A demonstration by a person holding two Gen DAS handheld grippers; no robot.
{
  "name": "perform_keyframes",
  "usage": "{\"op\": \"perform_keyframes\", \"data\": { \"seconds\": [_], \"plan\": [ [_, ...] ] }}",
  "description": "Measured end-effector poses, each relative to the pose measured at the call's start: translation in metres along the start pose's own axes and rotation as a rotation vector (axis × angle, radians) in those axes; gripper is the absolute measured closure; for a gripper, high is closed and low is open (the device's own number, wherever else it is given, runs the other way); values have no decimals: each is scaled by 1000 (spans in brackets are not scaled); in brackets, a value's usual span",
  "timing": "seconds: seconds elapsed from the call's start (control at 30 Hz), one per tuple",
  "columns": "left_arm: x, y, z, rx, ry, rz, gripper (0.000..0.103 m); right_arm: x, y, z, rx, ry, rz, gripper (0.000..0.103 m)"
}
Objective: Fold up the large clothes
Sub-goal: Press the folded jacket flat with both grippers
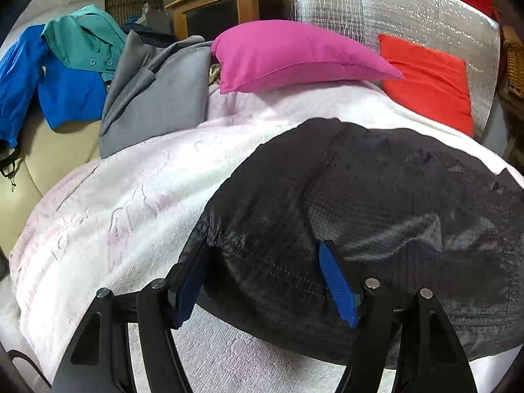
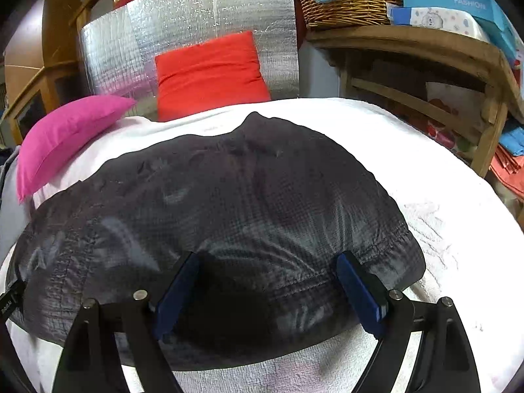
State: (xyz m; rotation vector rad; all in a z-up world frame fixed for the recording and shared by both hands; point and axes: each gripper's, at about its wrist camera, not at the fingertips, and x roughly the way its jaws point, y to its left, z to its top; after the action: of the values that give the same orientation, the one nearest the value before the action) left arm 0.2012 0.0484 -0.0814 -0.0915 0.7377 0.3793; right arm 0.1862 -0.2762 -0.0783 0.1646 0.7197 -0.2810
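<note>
Left wrist view: both tools, left [image 1: 265, 262] and right [image 2: 268, 275], hover spread apart, unclenched, over the dark jacket's [image 1: 376, 203] near hem on the bed [image 1: 131, 203]; pinching it for a fold likely comes next

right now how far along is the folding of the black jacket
Done: the black jacket lies spread on the white towel. In hand: left gripper and right gripper are open over its near hem. Left: folding it, then the grey, blue and teal garments.
</note>
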Motion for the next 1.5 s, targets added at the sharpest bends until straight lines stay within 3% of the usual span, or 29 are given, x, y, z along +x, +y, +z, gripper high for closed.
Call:
{"op": "perform_keyframes", "data": {
  "seconds": [0.3,0.6,0.73,0.8,0.87,0.93,1.03,1.13,1.2,1.5],
  "plan": [
    [0,1,-2,-4,4,-4,31,6,-2,0,10,29,13,14],
    [-2,7,1,-48,-3,7,22,8,-3,-1,7,29,14,13],
    [-21,15,5,-91,-99,43,22,8,-1,-2,-2,24,8,12],
    [-33,16,5,-98,-162,30,22,5,0,-2,-4,16,3,12],
    [-36,12,4,-75,-176,18,22,-1,1,-2,1,5,-4,12],
    [-29,3,3,-25,-140,2,22,-6,-1,2,22,0,2,12],
    [-6,-8,0,38,-25,15,22,-14,-7,11,36,-23,-15,13],
    [-6,-5,3,19,-19,1,22,-1,-20,14,43,29,-57,12],
    [-5,-3,4,10,-11,-8,22,11,-29,12,66,81,-38,10],
    [-3,-2,5,-4,5,-24,22,0,-31,27,35,88,-38,9]
  ]
}}
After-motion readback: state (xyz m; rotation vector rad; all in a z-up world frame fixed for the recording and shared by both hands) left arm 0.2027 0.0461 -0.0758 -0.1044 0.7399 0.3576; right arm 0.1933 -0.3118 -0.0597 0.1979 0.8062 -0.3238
